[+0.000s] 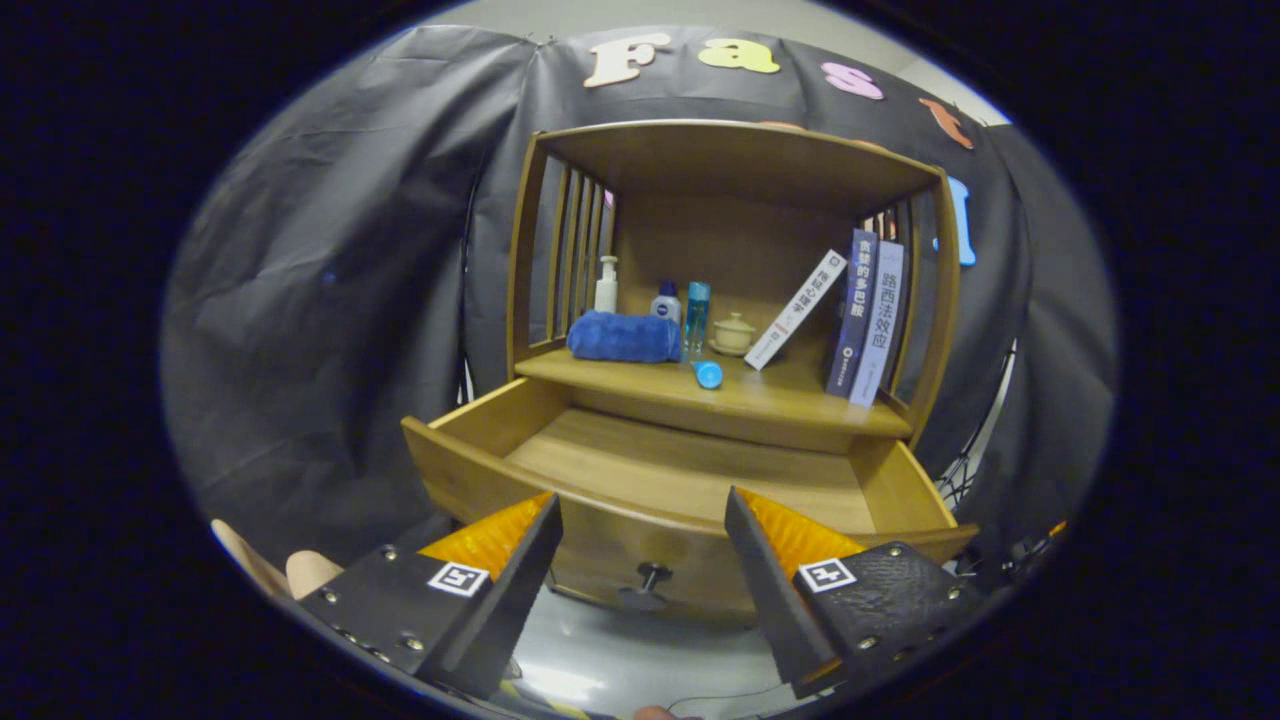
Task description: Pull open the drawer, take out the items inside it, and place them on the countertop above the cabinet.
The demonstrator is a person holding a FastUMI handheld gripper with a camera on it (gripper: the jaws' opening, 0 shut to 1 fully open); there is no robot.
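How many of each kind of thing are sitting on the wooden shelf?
Books: 3
Bottles: 3
Towel: 1
Lidded cup: 1
Small blue tube: 1
Total: 9
The drawer is open; the gripper is open too.

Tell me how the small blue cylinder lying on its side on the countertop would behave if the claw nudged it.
The blue cylinder lies on its side near the countertop's front edge, so a nudge would probably roll it, possibly into the open drawer. It looks small and likely light. Its smooth round body may slip between the open claw fingers.
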